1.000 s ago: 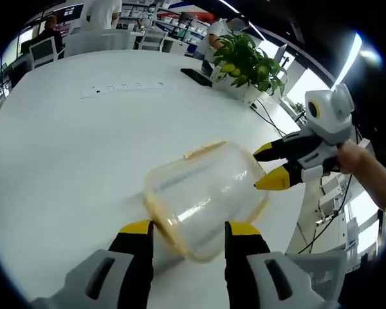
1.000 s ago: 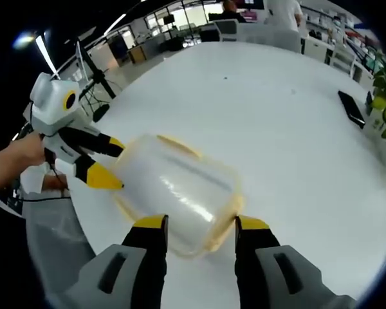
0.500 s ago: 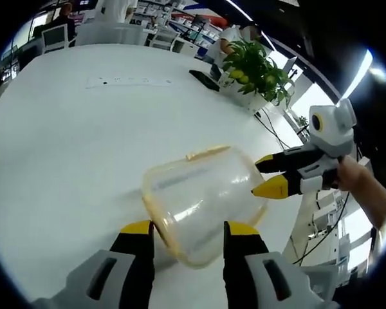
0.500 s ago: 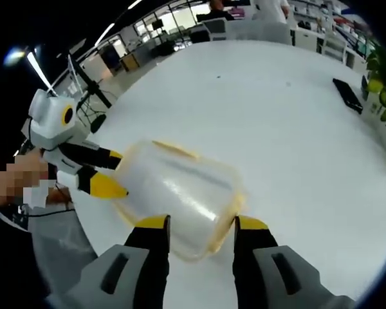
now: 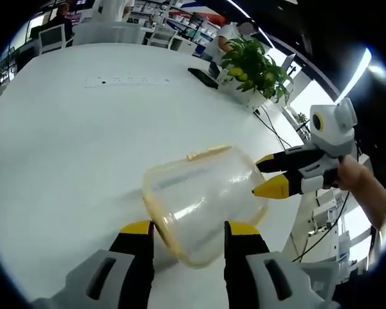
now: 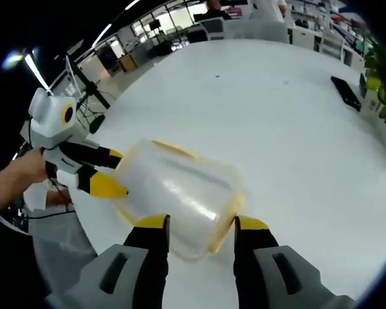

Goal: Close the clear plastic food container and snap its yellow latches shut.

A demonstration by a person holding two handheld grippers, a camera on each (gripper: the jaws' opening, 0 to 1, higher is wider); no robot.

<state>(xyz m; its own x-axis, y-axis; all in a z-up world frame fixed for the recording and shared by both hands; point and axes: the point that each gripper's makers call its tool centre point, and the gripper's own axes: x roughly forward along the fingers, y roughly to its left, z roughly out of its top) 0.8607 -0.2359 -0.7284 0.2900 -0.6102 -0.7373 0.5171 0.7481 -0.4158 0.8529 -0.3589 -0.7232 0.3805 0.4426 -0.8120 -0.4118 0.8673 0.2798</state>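
The clear plastic container [image 5: 202, 193] with a yellow rim lies on the white table [image 5: 64, 141], tilted. In the left gripper view my left gripper [image 5: 190, 229] has its jaws closed against the container's near end. My right gripper [image 5: 269, 174] comes in from the right, its yellow tips pinching the far end. A yellow latch [image 5: 208, 152] sticks out along the container's upper edge. In the right gripper view the container [image 6: 180, 193] sits between the jaws of my right gripper [image 6: 201, 223]. My left gripper [image 6: 110, 170] clamps the opposite end from the left, held by a hand [image 6: 16, 177].
A potted plant [image 5: 254, 67] and a dark phone [image 5: 202, 77] stand at the table's far edge. A white power strip [image 5: 125, 81] lies farther back. Chairs and people are beyond the table. Cables hang off the table's edge [image 5: 276, 129].
Both views have shifted slightly with the hands. The container keeps its place between both pairs of jaws, and neither grip has changed.
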